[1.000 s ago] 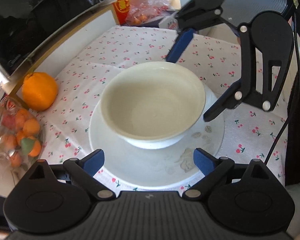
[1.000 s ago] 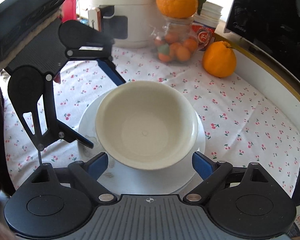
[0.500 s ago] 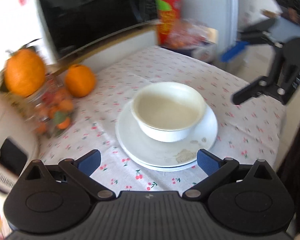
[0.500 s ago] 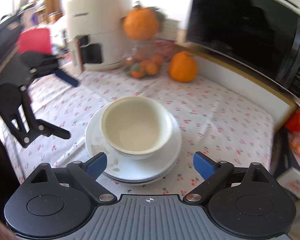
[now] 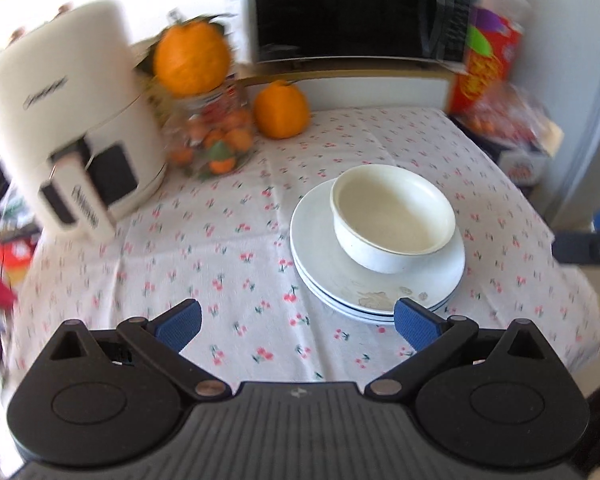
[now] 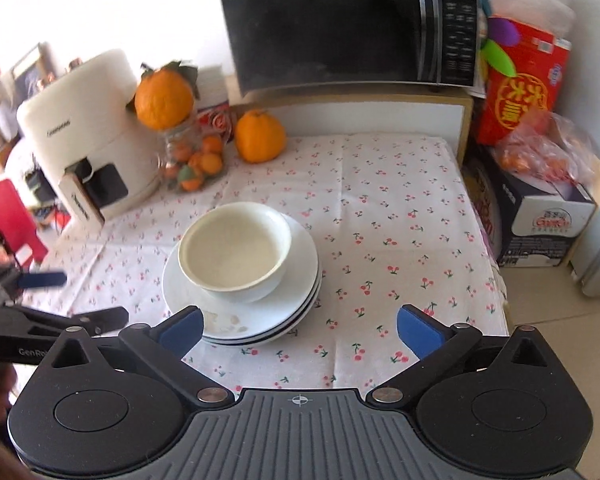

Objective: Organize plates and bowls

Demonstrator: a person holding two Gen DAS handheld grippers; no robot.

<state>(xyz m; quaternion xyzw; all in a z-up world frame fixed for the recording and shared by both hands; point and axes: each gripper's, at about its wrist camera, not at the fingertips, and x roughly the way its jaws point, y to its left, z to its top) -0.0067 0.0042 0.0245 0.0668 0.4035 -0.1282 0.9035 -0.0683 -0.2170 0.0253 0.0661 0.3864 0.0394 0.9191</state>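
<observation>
two grippers, both spread wide and empty: left gripper (image 5: 296, 322), right gripper (image 6: 298, 326); the right's jaws have just been opening, nothing between them. white bowl (image 6: 235, 250) sits upright in the stacked plates (image 6: 300, 256), mid-tablecloth (image 6: 380, 208), well apart from both grippers. risk, as judged: the bowl sits off-centre toward the stack's rim, so a careless nudge on re-approach could slide it or tip the plates toward the table's near edge.

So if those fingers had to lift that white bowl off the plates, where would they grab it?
Probably the bowl rim, from above: one finger inside, one outside. It stands upright and open, its wall is thin, and it looks too wide to straddle above the plates.
</observation>
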